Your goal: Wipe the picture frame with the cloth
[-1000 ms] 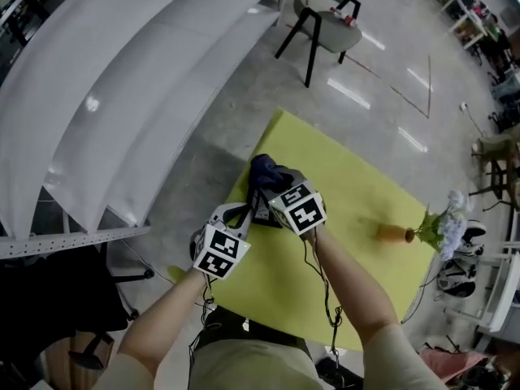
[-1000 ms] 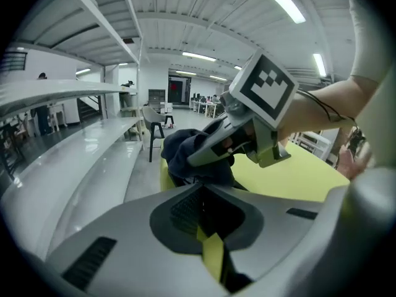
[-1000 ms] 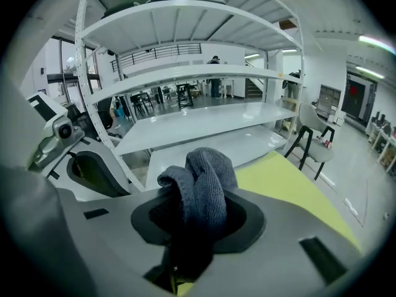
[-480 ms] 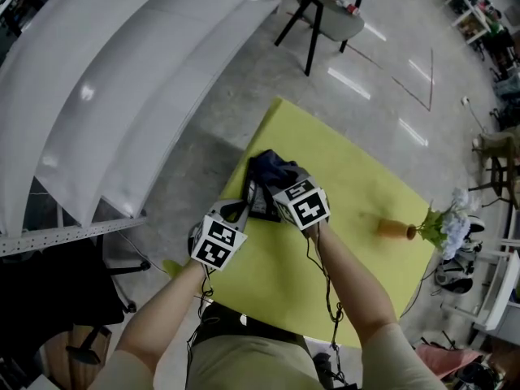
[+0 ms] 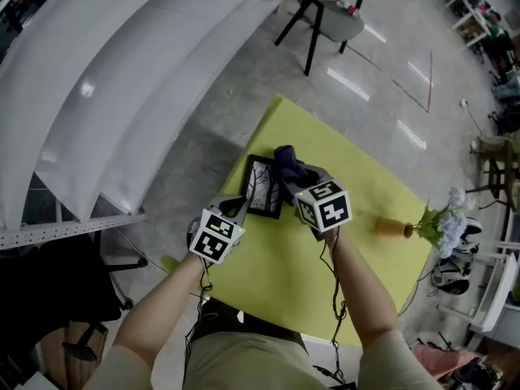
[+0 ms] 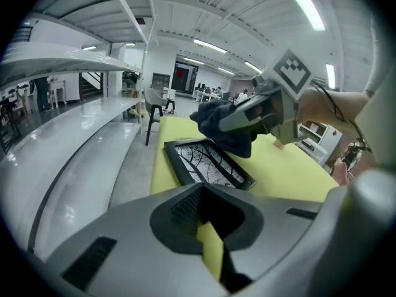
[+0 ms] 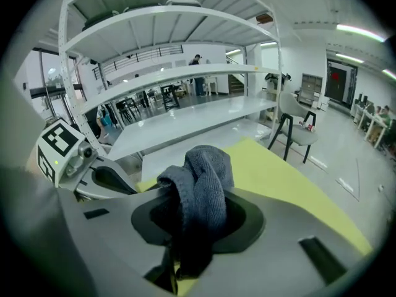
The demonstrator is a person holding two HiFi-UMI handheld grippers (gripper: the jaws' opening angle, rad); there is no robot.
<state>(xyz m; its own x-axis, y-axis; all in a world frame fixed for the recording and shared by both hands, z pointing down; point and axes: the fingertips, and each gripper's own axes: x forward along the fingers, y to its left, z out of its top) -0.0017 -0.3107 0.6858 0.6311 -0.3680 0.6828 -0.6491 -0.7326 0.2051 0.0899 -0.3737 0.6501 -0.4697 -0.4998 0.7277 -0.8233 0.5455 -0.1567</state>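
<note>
Two grippers over the yellow table (image 5: 366, 187); right gripper (image 5: 297, 179) clamped on the dark cloth (image 5: 289, 164), over the picture frame (image 5: 264, 187), which lay flat near the table's edge; left gripper (image 5: 237, 210) nearly closed, empty, beside the frame; risk: the unpinned frame might slide off under a wiping push.

The cloth (image 7: 201, 184) is a dark grey knit, coarse and fuzzy, with ribbed loops showing on its folds. The frame (image 6: 207, 164) has a smooth, matt black border round a flat black-and-white print. The table (image 5: 349, 185) under them is an even, matt yellow-green surface, the shelves (image 5: 106, 80) at the upper left are glossy white boards that catch the lights, the floor (image 5: 366, 88) at the top is polished grey with bright glare streaks, and the left gripper (image 6: 213, 258) has a smooth, matt grey plastic shell.
</note>
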